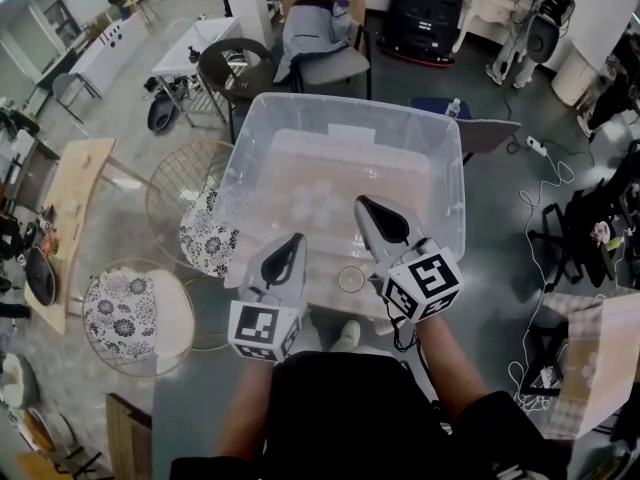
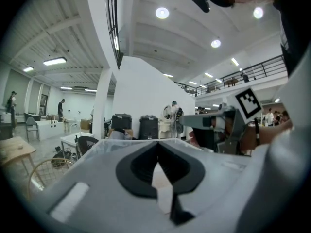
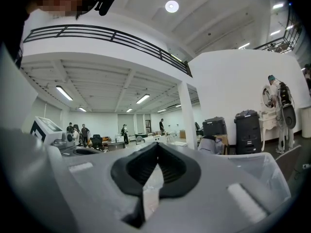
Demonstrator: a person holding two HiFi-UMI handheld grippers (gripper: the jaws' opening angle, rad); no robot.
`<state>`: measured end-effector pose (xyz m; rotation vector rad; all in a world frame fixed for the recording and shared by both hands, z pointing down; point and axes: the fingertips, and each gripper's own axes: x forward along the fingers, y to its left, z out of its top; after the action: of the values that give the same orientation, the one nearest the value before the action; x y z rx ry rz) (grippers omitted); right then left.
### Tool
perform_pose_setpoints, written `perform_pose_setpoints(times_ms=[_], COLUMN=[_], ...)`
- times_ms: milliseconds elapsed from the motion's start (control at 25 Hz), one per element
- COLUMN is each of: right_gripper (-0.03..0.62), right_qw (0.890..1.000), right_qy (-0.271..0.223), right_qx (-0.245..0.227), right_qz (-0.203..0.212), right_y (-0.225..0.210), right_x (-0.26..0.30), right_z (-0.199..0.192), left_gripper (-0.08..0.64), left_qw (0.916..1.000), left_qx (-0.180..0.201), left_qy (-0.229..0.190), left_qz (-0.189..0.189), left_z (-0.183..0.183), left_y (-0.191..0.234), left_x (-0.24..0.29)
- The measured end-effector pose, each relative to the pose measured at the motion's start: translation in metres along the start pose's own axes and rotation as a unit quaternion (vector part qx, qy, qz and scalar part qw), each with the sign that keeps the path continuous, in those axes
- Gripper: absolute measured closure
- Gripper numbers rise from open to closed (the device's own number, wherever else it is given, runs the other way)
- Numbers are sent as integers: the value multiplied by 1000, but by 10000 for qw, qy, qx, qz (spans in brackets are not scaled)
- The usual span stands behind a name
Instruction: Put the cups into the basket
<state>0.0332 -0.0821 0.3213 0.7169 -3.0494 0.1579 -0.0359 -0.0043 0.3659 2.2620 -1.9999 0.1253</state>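
Note:
The basket is a large clear plastic bin [image 1: 446,183] on a pale table. Inside it lie faint shapes that look like clear cups [image 1: 318,200]. One clear cup [image 1: 350,279] stands on the table in front of the bin's near wall, between my two grippers. My left gripper [image 1: 296,238] is shut and empty, just outside the bin's near left corner. My right gripper [image 1: 360,201] is shut and empty too, its tip over the bin's near rim. In the left gripper view my jaws [image 2: 156,148] meet above the bin's rim [image 2: 97,145]. In the right gripper view they [image 3: 156,147] also meet, with the bin [image 3: 265,171] at the right.
Two wire chairs with floral cushions [image 1: 125,313] [image 1: 205,233] stand left of the table. A black chair [image 1: 235,68] and a grey chair with a cloth [image 1: 325,43] stand behind the bin. Cables [image 1: 545,203] trail over the floor at the right. A wooden table [image 1: 75,193] is far left.

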Motion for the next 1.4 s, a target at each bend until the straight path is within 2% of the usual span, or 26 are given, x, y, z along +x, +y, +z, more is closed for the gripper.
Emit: perform_pose_setpoints(times_ms=[120,240,360,520,600,760,840,880,1080,1280,1400], right_gripper=[591,591,591,591,591,591,591,591,591,591,591], right_qw=[10000,9999,9997,9994,9992,9989,9987,9985,9977,9965,9959], right_qy=[57,122,184,246,267,311,343,362,445,522,548], right_qx=[4,-5,-24,-31,-35,-38,-38,-42,-25,-21,5], right_qz=[-34,-82,-137,-245,-286,-356,-387,-400,-518,-654,-715], right_y=[3,5,6,7,7,8,9,10,6,2,0], right_x=[10,21,30,42,47,54,57,59,63,64,64], right_z=[-3,-9,-11,-14,-16,-18,-20,-21,-25,-30,-33], left_gripper=[555,555,555,555,499,476,460,429,327,290,281], left_qw=[9997,9989,9965,9905,9859,9751,9671,9619,9328,8994,8802], left_qx=[-30,-25,82,50,-33,-25,150,248,584,1102,1625], left_qy=[164,421,725,1180,1451,1989,2313,2498,3295,3895,4121], left_qz=[-177,-198,-405,-709,-833,-976,-1045,-1080,-1338,-1652,-1704], left_z=[-15,-37,-59,-96,-119,-165,-191,-206,-271,-324,-352], left_y=[5,15,18,20,22,26,26,26,22,18,18], left_x=[-2,-2,-4,-1,1,7,10,11,16,15,17])
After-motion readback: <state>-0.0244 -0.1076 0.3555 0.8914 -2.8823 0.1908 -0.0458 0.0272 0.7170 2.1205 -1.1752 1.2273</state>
